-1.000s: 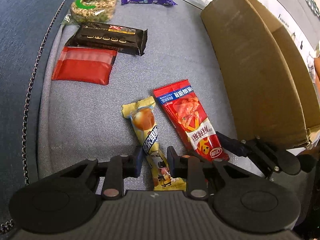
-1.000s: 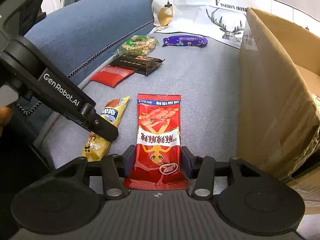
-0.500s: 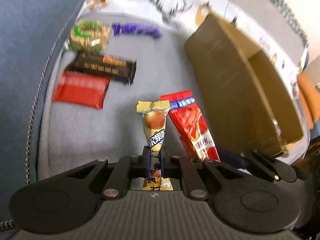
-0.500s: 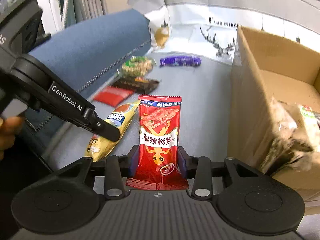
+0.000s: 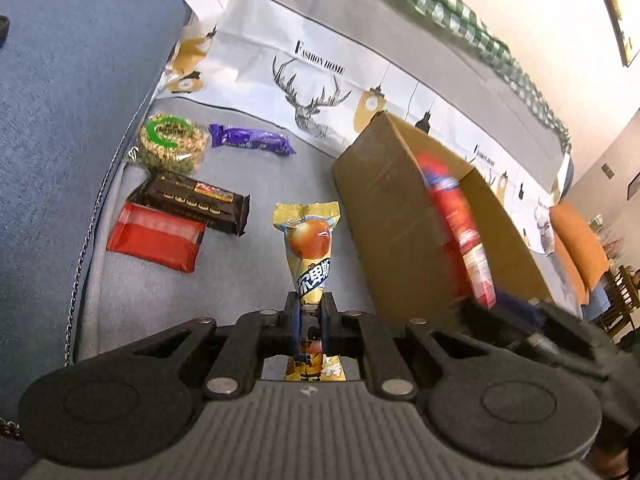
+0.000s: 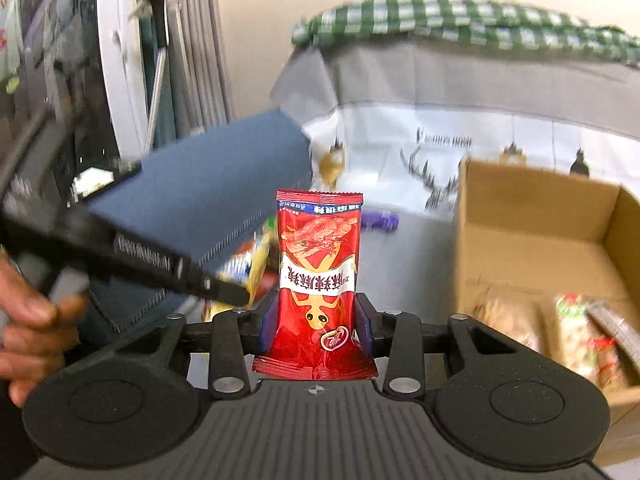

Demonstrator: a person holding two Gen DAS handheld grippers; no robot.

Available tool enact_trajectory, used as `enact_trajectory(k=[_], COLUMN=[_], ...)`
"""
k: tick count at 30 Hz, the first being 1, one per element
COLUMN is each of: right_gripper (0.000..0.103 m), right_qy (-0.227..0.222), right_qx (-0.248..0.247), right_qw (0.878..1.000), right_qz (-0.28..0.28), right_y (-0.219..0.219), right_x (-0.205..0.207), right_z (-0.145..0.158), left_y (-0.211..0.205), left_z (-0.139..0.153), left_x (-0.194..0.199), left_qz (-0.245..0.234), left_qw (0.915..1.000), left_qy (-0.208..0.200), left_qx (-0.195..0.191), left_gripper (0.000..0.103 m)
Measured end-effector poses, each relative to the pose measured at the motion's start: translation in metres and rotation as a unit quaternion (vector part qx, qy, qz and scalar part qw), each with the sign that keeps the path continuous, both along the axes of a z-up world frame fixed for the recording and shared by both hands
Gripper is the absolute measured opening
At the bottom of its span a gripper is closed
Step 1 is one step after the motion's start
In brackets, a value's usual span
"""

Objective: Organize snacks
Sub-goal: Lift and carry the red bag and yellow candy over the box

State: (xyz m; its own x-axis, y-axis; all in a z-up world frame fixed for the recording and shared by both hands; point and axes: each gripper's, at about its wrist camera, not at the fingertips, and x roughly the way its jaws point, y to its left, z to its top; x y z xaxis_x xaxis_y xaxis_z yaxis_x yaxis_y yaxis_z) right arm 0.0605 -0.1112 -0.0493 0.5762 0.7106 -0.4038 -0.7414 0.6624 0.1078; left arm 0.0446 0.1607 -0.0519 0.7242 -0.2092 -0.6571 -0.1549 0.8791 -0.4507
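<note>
Nearest the left wrist camera, the left gripper (image 5: 310, 316) is pinched tight on the lower part of a yellow plastic-wrapped snack stick (image 5: 309, 252), which stands clear above the grey sofa seat (image 5: 256, 280); beside it the right gripper (image 6: 317, 330) is clamped across the bottom of a flat red foil snack packet (image 6: 319, 264), held upright. Both pieces look lifted for carrying; next comes a swing over the open brown cardboard box (image 6: 532, 216), already holding bags, then release. Farther off lie a red pouch (image 5: 156, 237), a black bar wrapper (image 5: 192, 202), a round nut pack (image 5: 173, 142) and a purple wrapper (image 5: 251, 140), not yet collected.
</note>
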Motion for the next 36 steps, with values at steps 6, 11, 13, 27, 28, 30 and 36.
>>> enact_trajectory(k=[6, 11, 13, 27, 28, 30, 36], right_gripper=[0.041, 0.041, 0.041, 0.041, 0.041, 0.041, 0.041], right_qy=[-0.029, -0.054, -0.064, -0.059, -0.058, -0.055, -0.042], right_qx=[0.037, 0.056, 0.065, 0.141, 0.143, 0.148, 0.165], right_qw=[0.998, 0.994, 0.991, 0.979, 0.979, 0.978, 0.975], right_qz=[-0.032, -0.079, -0.098, -0.135, -0.136, -0.138, -0.144], right_y=[-0.035, -0.076, -0.095, -0.144, -0.144, -0.146, -0.156], right_x=[0.012, 0.035, 0.044, 0.066, 0.067, 0.069, 0.076], right_z=[0.033, 0.048, 0.048, 0.025, 0.025, 0.024, 0.021], left_y=[0.001, 0.000, -0.001, -0.013, -0.013, -0.014, -0.029], left_z=[0.001, 0.002, 0.003, 0.013, 0.014, 0.016, 0.026], left_x=[-0.003, -0.003, -0.003, -0.009, -0.011, -0.013, -0.017], left_qz=[-0.001, -0.001, 0.000, 0.040, 0.047, 0.058, 0.072], left_qw=[0.9999, 0.9999, 0.9999, 0.9974, 0.9969, 0.9958, 0.9919], left_qy=[-0.011, -0.014, -0.016, -0.029, -0.033, -0.037, -0.042], left_qx=[-0.006, -0.002, 0.002, 0.052, 0.055, 0.060, 0.096], left_gripper=[0.010, 0.010, 0.010, 0.010, 0.010, 0.010, 0.010])
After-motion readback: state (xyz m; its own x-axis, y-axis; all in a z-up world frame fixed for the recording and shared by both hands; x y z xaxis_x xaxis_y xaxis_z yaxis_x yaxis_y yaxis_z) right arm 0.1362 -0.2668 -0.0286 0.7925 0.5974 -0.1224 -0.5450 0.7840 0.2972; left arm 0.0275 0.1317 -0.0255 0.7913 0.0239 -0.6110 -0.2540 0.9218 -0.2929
